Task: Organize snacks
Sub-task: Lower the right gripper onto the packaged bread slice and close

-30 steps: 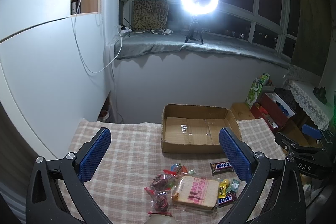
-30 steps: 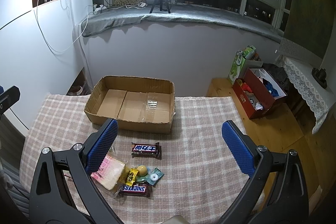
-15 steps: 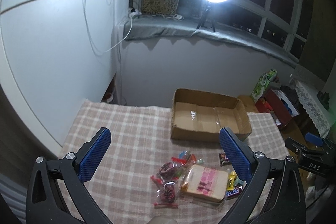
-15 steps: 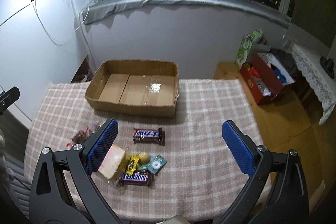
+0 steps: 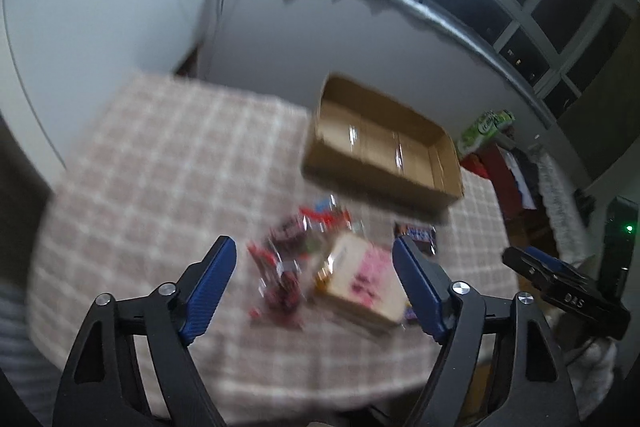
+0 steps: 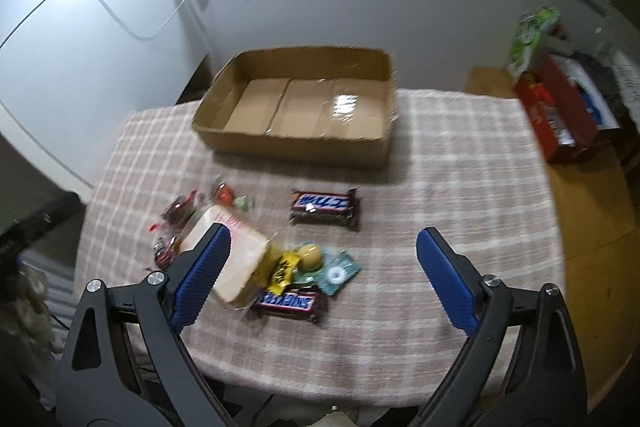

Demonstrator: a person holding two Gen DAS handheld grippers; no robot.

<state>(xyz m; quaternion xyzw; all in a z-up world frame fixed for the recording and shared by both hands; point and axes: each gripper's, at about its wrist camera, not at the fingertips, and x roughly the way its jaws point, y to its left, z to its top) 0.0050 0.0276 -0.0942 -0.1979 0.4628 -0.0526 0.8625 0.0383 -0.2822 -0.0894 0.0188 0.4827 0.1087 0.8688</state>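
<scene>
Both tools, left point(image 5: 314, 267) and right point(image 6: 323, 267), have dropped toward the snack pile point(image 6: 256, 259), jaws just narrowing yet open, empty; blurred motion risks a missed grab.

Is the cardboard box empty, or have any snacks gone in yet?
Empty. The shallow brown cardboard box shows only its bare taped floor; the snack pile lies on the checked tablecloth.
</scene>
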